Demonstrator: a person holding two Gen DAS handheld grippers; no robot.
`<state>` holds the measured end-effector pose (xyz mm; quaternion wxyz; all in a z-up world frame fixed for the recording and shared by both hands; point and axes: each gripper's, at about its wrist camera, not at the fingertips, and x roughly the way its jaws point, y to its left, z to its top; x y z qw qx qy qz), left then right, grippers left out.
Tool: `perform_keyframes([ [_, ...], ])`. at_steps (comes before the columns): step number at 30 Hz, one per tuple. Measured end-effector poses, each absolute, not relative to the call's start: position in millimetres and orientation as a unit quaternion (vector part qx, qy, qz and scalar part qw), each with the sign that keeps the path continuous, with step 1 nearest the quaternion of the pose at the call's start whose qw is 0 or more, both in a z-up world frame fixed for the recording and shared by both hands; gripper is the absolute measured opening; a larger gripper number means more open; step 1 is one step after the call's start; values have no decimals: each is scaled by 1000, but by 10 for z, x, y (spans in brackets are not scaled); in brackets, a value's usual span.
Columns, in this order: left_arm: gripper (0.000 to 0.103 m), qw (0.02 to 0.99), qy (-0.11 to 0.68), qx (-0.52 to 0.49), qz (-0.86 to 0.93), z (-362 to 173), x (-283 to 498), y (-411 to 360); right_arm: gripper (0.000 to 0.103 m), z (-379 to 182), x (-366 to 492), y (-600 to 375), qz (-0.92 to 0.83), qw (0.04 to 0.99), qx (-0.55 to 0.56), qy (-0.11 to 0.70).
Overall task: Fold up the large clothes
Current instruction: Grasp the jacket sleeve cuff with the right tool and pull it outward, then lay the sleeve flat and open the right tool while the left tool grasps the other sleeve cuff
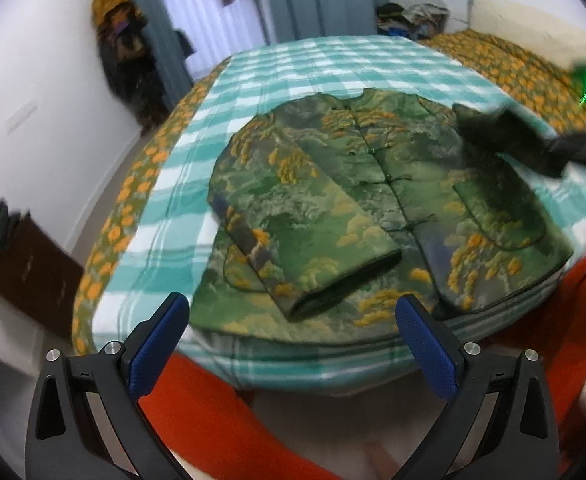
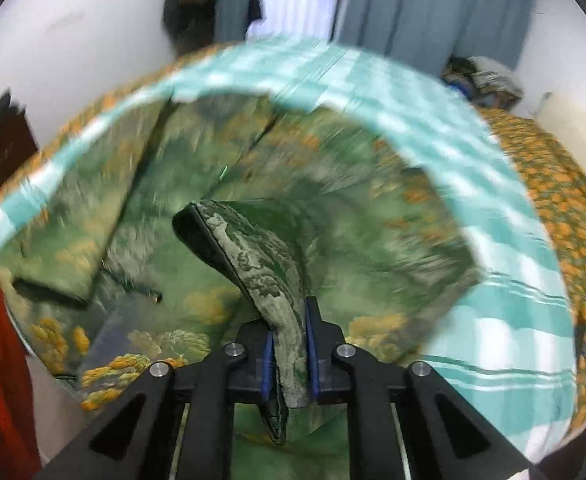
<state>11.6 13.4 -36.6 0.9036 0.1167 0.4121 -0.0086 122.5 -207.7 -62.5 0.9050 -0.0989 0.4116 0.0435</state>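
Note:
A green jacket with orange cloud patterns [image 1: 373, 192] lies front up on a teal checked bed cover [image 1: 293, 64]. Its left sleeve [image 1: 305, 240] is folded across the body. My left gripper [image 1: 293, 344] is open and empty, held above the bed's near edge in front of the jacket hem. My right gripper [image 2: 289, 344] is shut on the jacket's right sleeve cuff [image 2: 253, 248] and holds it lifted above the jacket body [image 2: 197, 304]. In the left wrist view the right gripper [image 1: 549, 144] appears blurred at the right, over the jacket's right side.
An orange-flowered quilt [image 1: 509, 64] covers the bed's right side and left edge. A pile of clothes [image 1: 413, 16] sits at the far corner. A dark cabinet [image 1: 25, 264] stands by the left wall. Orange trouser legs [image 1: 221, 412] are below the left gripper.

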Motion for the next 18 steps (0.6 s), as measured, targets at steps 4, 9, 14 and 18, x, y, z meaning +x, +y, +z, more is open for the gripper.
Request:
perform_keyframes([
  [4, 103, 896, 413, 148, -72, -446, 308, 133, 13, -193, 1040, -2598, -32, 921, -103, 375],
  [9, 103, 867, 425, 201, -163, -677, 661, 69, 16, 22, 998, -3204, -130, 918, -105, 359],
  [14, 103, 835, 450, 252, -193, -1027, 959, -59, 61, 189, 772, -3475, -241, 909, -117, 319],
  [18, 103, 808, 473, 279, -212, -1346, 1093, -121, 61, 149, 590, -3204, -190, 922, -99, 321],
])
